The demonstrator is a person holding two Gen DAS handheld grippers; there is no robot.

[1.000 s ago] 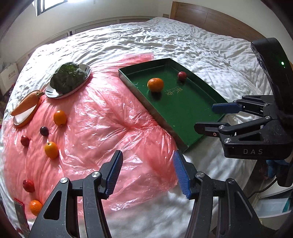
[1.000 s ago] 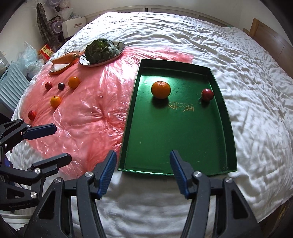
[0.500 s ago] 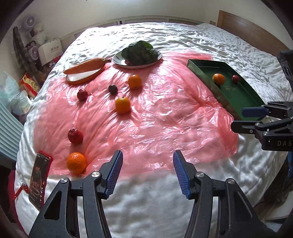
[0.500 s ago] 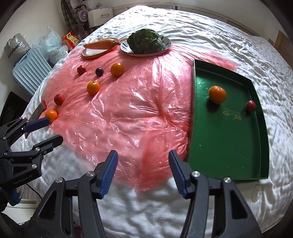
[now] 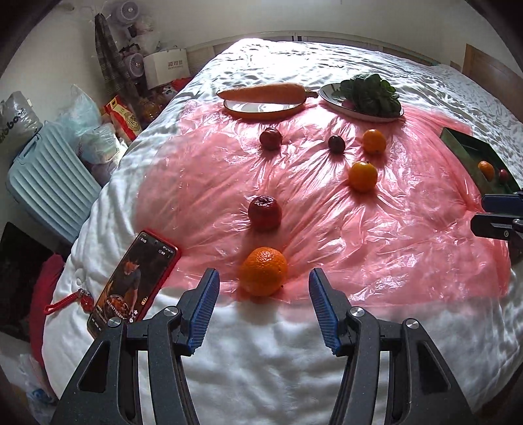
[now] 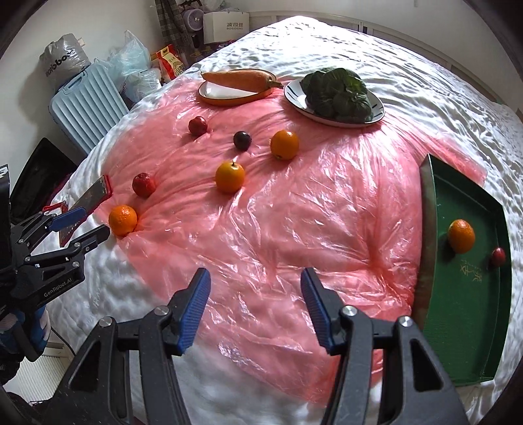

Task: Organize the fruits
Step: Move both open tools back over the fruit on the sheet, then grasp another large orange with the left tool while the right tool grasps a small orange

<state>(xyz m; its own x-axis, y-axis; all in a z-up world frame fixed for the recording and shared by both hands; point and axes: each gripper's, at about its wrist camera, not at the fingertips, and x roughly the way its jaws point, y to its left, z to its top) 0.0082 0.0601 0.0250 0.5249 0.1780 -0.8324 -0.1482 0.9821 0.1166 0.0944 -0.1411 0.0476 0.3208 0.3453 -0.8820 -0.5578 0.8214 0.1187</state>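
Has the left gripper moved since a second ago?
Yes. The left gripper has swung away from the green tray, now at the view's right edge, to the near orange.

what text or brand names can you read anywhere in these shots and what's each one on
"GenRobot.AI": on the left gripper.
"BOSIDENG": under Chinese characters on the white box by the wall.
"boo": partly cut off, on the grey bag.
Gold characters in the green tray: too blurred to read.
Phone screen text and yellow snack packet: too small.
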